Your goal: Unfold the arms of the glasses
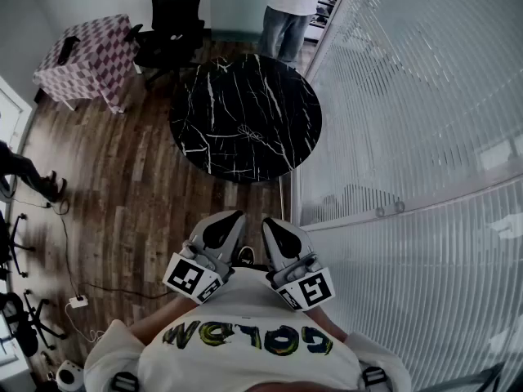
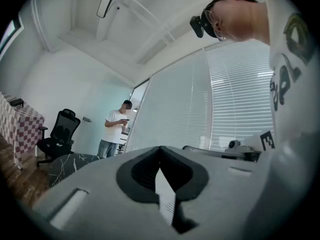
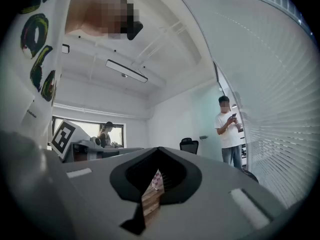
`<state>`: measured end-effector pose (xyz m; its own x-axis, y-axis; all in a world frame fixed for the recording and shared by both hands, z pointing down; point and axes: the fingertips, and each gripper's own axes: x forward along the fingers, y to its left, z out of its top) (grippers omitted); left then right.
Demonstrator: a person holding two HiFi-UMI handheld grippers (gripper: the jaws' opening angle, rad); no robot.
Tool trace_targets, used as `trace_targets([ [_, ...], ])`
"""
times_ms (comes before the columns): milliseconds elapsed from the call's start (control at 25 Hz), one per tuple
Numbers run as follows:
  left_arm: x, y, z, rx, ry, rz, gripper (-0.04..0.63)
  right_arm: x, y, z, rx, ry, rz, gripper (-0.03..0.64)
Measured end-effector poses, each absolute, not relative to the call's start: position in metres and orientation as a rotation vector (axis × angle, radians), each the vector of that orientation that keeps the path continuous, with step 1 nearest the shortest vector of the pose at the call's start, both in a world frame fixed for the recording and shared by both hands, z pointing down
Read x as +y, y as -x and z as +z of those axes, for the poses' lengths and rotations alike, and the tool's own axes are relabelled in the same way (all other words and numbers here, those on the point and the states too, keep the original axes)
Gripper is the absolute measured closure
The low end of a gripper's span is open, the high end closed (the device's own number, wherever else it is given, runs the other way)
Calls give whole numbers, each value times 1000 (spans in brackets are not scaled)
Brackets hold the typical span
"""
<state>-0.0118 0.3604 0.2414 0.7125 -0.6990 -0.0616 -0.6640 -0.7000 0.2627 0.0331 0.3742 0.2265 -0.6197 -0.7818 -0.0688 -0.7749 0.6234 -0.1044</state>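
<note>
We have not started on the glasses (image 1: 249, 132) yet. They lie well apart from us, near the middle of the round black bench (image 1: 204, 96). They show only as a thin, pale outline on the marble, too small for us to tell how the arms are folded. We judge this to be the approach step, with all the unfolding yet to do.

We hold the left tool (image 1: 227, 225) and the right tool (image 1: 270, 227) side by side close to our chest, pointing level towards the bench, with bare wooden floor between us and its near edge. In the left gripper view the jaws are together, with nothing between the pads. In the right gripper view the jaws are likewise closed on nothing. Neither tool touches anything.

The next move, as we see it, calls for bringing both tools forward and down over the bench and parting the jaws on the way. One tool would then steady the frame while the other takes an arm near its tip and swings it outward. The frame looks thin and light, so we expect it to slide on the smooth marble unless it is pinned first.

A person (image 1: 292, 6) stands beyond the far side of the bench, clear of our path.
</note>
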Motion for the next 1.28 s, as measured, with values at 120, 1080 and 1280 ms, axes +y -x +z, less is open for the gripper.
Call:
trace_targets([
  [120, 359, 8, 244, -1092, -2693, -228, 591, 372, -38, 229, 2728, 1316, -105, 615],
  [1080, 335, -60, 269, -1110, -2627, -165, 591, 351, -117, 248, 2715, 1342, -180, 615],
  [1280, 320, -63, 268, -1114, -2641, -164, 591, 336, -115, 248, 2730, 1341, -140, 615],
])
